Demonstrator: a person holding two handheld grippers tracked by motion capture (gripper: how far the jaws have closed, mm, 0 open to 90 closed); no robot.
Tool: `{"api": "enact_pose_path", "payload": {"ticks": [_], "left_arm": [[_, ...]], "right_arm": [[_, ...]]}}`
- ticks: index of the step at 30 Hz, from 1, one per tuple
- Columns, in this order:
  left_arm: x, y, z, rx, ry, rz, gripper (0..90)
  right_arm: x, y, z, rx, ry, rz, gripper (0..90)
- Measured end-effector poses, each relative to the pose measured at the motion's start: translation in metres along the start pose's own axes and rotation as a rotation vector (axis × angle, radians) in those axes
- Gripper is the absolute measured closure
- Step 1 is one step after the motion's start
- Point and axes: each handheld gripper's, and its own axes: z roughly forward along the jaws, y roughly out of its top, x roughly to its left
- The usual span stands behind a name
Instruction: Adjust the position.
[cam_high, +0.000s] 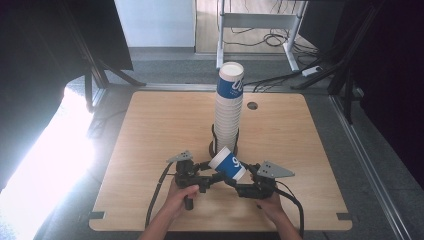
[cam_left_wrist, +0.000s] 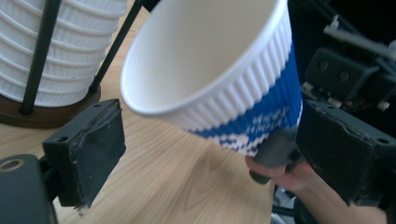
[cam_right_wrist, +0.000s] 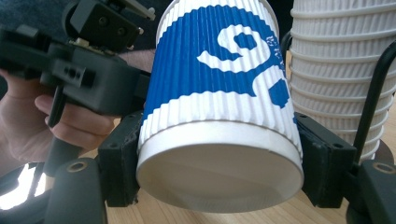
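Your right gripper (cam_right_wrist: 219, 158) clamped the blue-and-white cup (cam_right_wrist: 219, 93) at centre frame (base toward its camera). Your left gripper's (cam_left_wrist: 210, 140) fingers (cam_left_wrist: 93, 149) stood wide around its rim, not touching.

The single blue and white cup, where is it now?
In the high view the cup lies tilted above the table's near edge, clamped in the right gripper, just before the cup stack.

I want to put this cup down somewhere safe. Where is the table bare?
Bare wood lies left and right of the cup stack out to the table edges. It is crowded in front of the stack, where both grippers meet around the blue-and-white cup.
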Motion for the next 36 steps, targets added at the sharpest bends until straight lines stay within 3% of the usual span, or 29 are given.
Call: {"api": "enact_pose_path", "payload": {"ticks": [16,30,36], "left_arm": [[0.012,0.007,0.009,-0.055,-0.06,-0.126,4.7],[0.015,0.007,0.012,-0.049,-0.081,-0.142,6.6],[0.014,0.008,0.011,-0.087,-0.077,-0.151,9.9]], "right_arm": [[0.006,-0.005,0.008,-0.003,0.003,-0.031,27.8],[0.008,-0.006,0.01,0.013,0.009,-0.049,27.8],[0.007,-0.006,0.011,0.015,0.009,-0.045,27.8]]}}
